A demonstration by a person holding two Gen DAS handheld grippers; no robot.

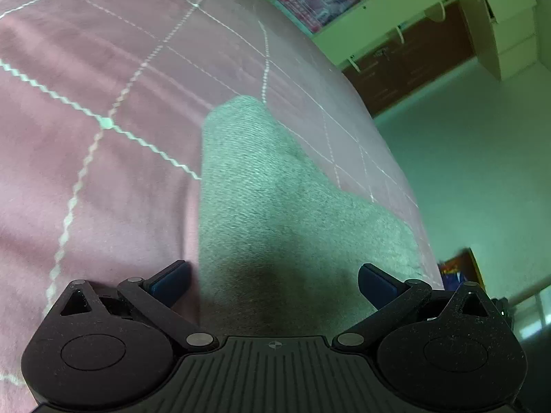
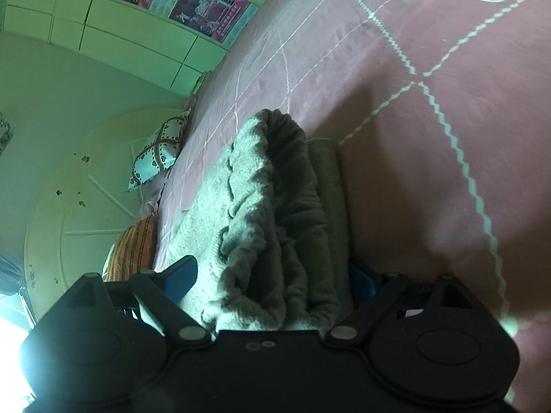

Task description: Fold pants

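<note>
Grey knit pants (image 1: 275, 199) lie on a pink bedspread (image 1: 103, 79) in the left wrist view. My left gripper (image 1: 273, 284) is open, its blue-padded fingers spread wide on either side of the cloth just above it. In the right wrist view the pants (image 2: 275, 213) show their bunched elastic waistband, folded over in layers. My right gripper (image 2: 275, 282) is open, its jaws wide around the waistband end; the left pad (image 2: 180, 275) shows and the right pad is mostly hidden behind the cloth.
The bedspread (image 2: 430, 103) has white zigzag lines. Patterned pillows (image 2: 158, 148) lie at the bed's head. The bed edge (image 1: 406, 186) drops to the floor on the right. White cabinets (image 1: 482, 17) with posters (image 2: 206, 3) stand beyond.
</note>
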